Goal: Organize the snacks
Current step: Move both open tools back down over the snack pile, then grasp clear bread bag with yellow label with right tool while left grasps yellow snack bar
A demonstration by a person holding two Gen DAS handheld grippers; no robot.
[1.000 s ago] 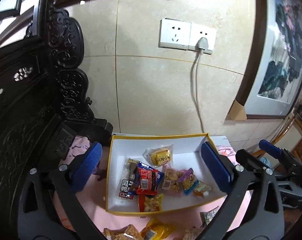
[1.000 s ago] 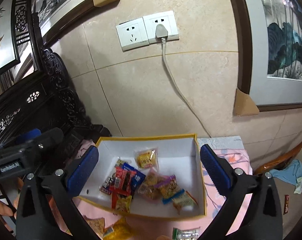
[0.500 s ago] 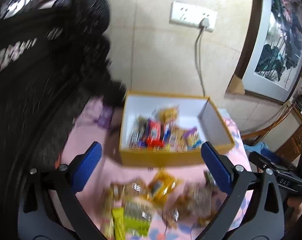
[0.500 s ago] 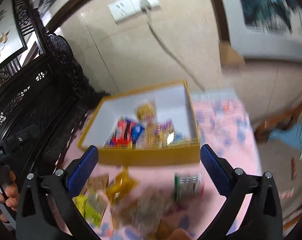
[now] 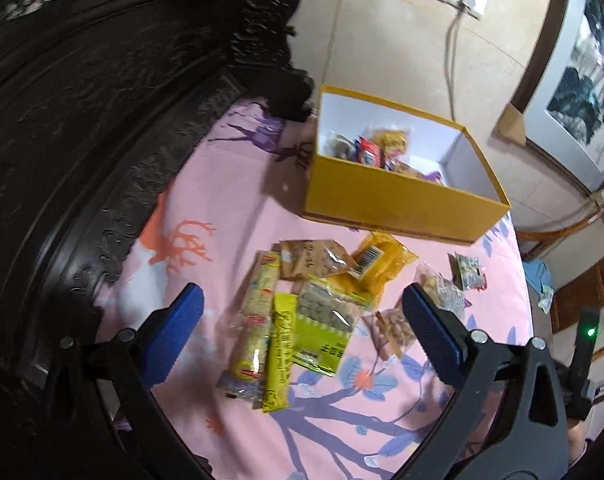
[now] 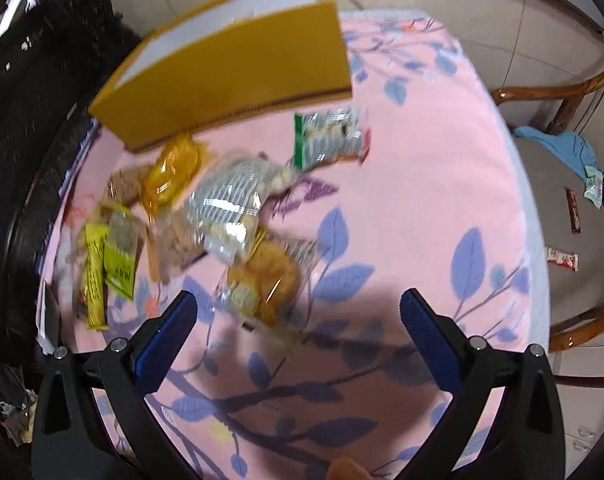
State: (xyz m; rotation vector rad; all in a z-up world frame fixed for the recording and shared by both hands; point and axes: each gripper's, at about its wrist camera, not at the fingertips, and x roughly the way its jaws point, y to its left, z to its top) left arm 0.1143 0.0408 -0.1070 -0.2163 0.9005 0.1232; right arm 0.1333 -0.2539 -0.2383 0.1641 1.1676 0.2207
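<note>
A yellow box (image 5: 397, 200) with a white inside stands at the back of the pink cloth and holds several snack packets (image 5: 367, 148). It also shows in the right wrist view (image 6: 238, 68). More packets lie loose in front of it: a green bag (image 5: 327, 320), a long yellow bar (image 5: 278, 360), an orange pack (image 5: 377, 260). My left gripper (image 5: 302, 334) is open and empty above this pile. My right gripper (image 6: 298, 332) is open and empty just in front of a clear pack of biscuits (image 6: 262, 280); a green-edged packet (image 6: 329, 136) lies farther back.
Dark carved wooden furniture (image 5: 82, 120) runs along the left side. A tiled wall with a socket and cable (image 5: 449, 40) is behind the box. A wooden chair (image 6: 573, 200) with a blue cloth and wrappers stands to the right of the table.
Both grippers have pulled back and tilted down from the box. The view went from the box's inside to the loose packets on the cloth in front of it.
</note>
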